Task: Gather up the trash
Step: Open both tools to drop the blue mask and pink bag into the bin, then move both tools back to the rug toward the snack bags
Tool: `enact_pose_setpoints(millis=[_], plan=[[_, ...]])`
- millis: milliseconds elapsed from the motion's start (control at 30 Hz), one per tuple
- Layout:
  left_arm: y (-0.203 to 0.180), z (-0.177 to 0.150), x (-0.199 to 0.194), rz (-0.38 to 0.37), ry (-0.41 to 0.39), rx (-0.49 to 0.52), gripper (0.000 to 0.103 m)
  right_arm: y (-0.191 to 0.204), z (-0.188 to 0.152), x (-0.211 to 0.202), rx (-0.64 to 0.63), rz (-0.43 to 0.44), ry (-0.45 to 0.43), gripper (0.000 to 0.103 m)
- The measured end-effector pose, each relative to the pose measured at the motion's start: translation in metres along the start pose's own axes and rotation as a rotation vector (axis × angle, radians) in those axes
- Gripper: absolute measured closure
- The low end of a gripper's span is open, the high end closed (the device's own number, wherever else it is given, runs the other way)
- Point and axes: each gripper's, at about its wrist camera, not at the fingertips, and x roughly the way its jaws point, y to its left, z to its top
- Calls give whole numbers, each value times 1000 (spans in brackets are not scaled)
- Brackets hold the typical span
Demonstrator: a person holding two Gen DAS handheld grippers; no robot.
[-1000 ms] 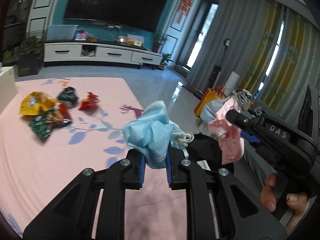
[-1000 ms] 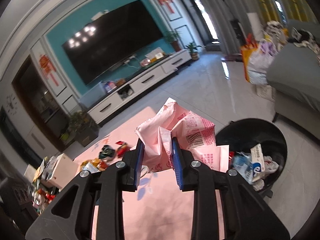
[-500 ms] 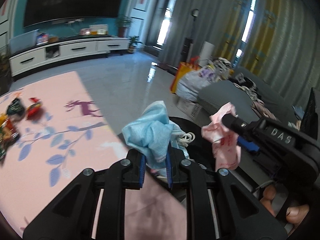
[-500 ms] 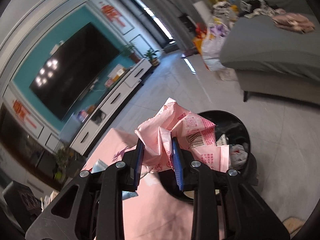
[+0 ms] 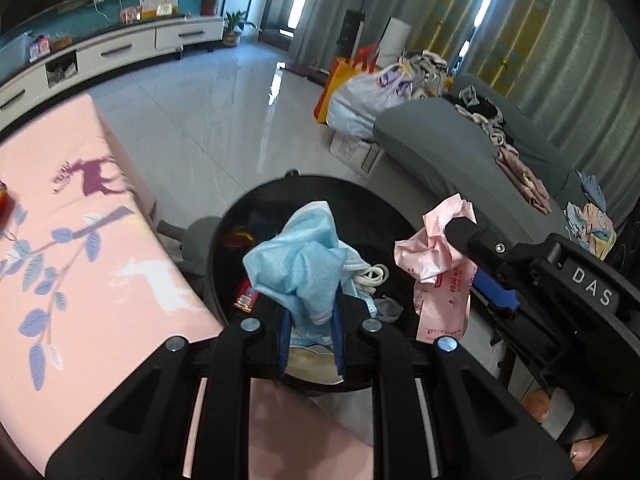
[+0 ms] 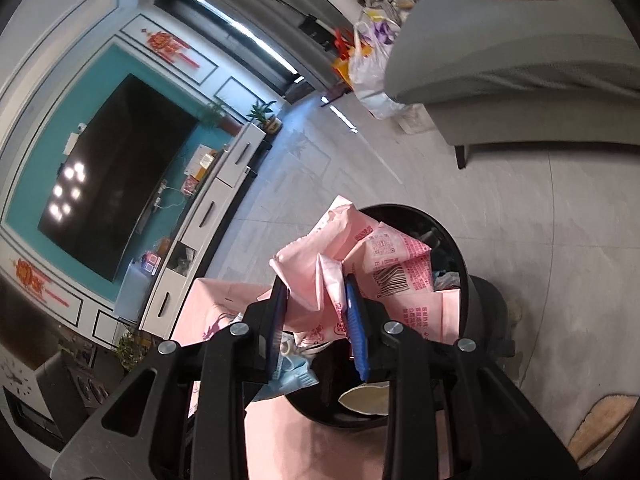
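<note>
**Both loads over the bin, release pending**

Black trash bin [image 5: 224, 240] stands on the grey tile floor just beside the pink mat [image 5: 80, 264]; some rubbish already lies inside. Grey sofa [image 5: 440, 152] sits beyond it.

Left gripper [image 5: 310, 334]: tongs pressed onto a crumpled blue face mask [image 5: 298, 268], white ear loops dangling on its right. From the left wrist view the mask hangs over the bin's opening.

Right gripper [image 6: 318, 322]: tongs pinching a crumpled pink wrapper [image 6: 360, 264], barcode side up. The right wrist view shows it above the bin's near rim, partly over the opening.

Risks, as judged:
- The wrapper is light and wide. Let go this near the rim, it may catch the edge and slide out onto the mat.
- The ear loops may snag on the left tongs, so the mask clings after opening.
- The two grippers are close together; a sideways swing could knock them.
</note>
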Motion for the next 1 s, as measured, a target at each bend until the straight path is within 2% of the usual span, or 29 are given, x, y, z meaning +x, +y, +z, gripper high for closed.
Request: enact_pose_setpoints(millis=[133,267,400,500,667,733,867,1000], plan=[[1,-2,15,-24,50,2,86,-9,1,6,67,-31,14,72],[1,-3,22,-56,74,-8,84,-15,0,7,114,-27,25,69],[0,-1,17,-51,55,9,70,-10,0,5,108,-30,22,62],[1,1,5,-49,21,18,50,-6,0,2,100,-17,11,52],[13,4,-25,-21,-42,15,29,1,1,-3,83,18,-2,39],[24,6,-45,3,-82,2,17,6,1,-4,67,25,-3,32],[71,8,-91,114,-157,-57,10,17,0,-5,34,33,-2,29],[140,6,-133,323,-189,-152,6,29,-2,-11,13,41,-4,29]])
